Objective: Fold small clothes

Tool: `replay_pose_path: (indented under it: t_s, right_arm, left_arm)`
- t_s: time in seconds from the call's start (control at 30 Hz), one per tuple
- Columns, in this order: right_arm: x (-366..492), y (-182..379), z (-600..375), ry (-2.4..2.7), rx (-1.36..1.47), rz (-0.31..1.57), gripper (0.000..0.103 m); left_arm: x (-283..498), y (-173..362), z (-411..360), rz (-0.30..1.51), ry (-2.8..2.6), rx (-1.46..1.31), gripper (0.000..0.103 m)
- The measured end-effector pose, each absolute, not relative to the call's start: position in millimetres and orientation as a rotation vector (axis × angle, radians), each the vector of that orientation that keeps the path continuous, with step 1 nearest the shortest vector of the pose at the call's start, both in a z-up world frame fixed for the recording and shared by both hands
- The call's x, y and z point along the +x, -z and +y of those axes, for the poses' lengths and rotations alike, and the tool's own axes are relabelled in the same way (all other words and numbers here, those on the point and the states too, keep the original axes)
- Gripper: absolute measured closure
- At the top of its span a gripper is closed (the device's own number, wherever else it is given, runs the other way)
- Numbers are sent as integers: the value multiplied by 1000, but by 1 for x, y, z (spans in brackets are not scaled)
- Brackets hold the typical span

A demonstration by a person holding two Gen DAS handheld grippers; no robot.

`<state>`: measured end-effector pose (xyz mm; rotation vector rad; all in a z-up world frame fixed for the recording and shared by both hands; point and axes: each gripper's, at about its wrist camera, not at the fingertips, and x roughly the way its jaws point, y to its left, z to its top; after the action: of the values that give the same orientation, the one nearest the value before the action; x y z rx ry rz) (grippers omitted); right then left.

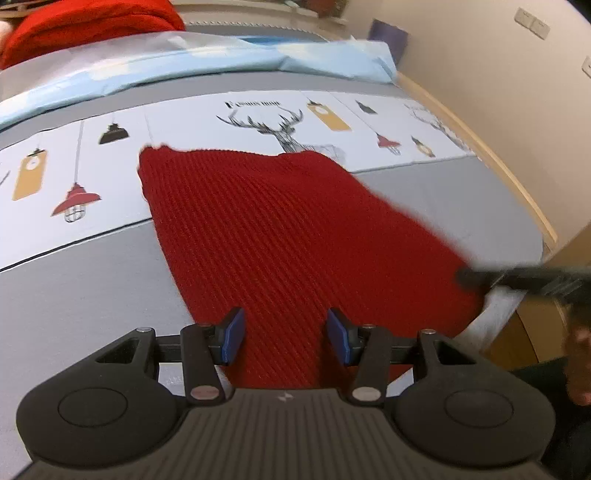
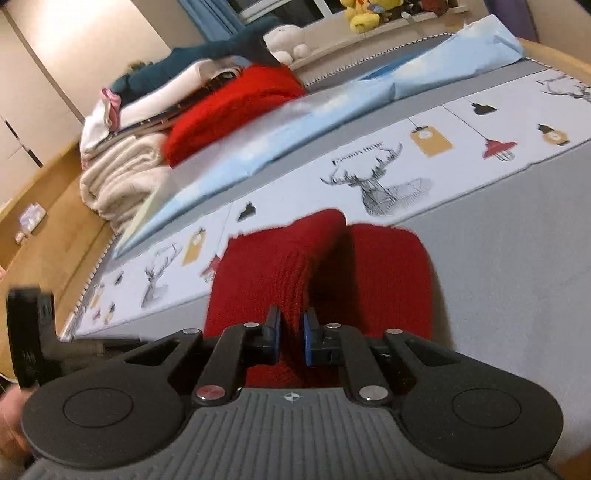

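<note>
You're over a bed (image 1: 92,280) with a grey cover and a white printed band (image 2: 461,147) of deer and lamps — a pale blue sheet (image 1: 221,66) behind it. Beige walls (image 1: 498,74), wooden bed frame (image 1: 517,184), plush toys (image 2: 365,13) on a sill.

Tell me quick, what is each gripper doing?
Left gripper: open, fingers apart over the red knit cloth, holding nothing.
Right gripper: closed on the red knit cloth.
</note>
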<state>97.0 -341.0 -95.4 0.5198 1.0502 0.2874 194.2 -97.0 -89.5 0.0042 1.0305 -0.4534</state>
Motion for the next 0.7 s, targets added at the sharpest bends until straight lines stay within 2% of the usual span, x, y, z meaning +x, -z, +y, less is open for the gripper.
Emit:
replay_pose_path:
  t_s: [0.1,0.17,0.3,0.37,0.43,0.6,0.7]
  right_arm:
    - [104,140,-325,-225,363,1262,91]
    - [109,154,-315,-229,318,1300,89]
    - [117,142,-321,-238,378,1269,84]
    - [119,130,-332,-217,389,1224,67]
    - [127,120,-342,-182,394,1161,55]
    - [169,137,-352,-175,473,1120,51]
    - [188,169,-362,-117,545,1141,50]
  left_arm:
    - [200,116,-106,1157,420,74,49]
    - [200,134,-110,1232,397,137,47]
    - [204,128,-106,1219,400,109,47]
    - [209,122,-95,1210,393,40,47]
    - [214,116,-87,1191,391,-27,47]
    - [230,107,-68,1158,326,-158,45]
    - [244,107,-49,1147,252,-269,35]
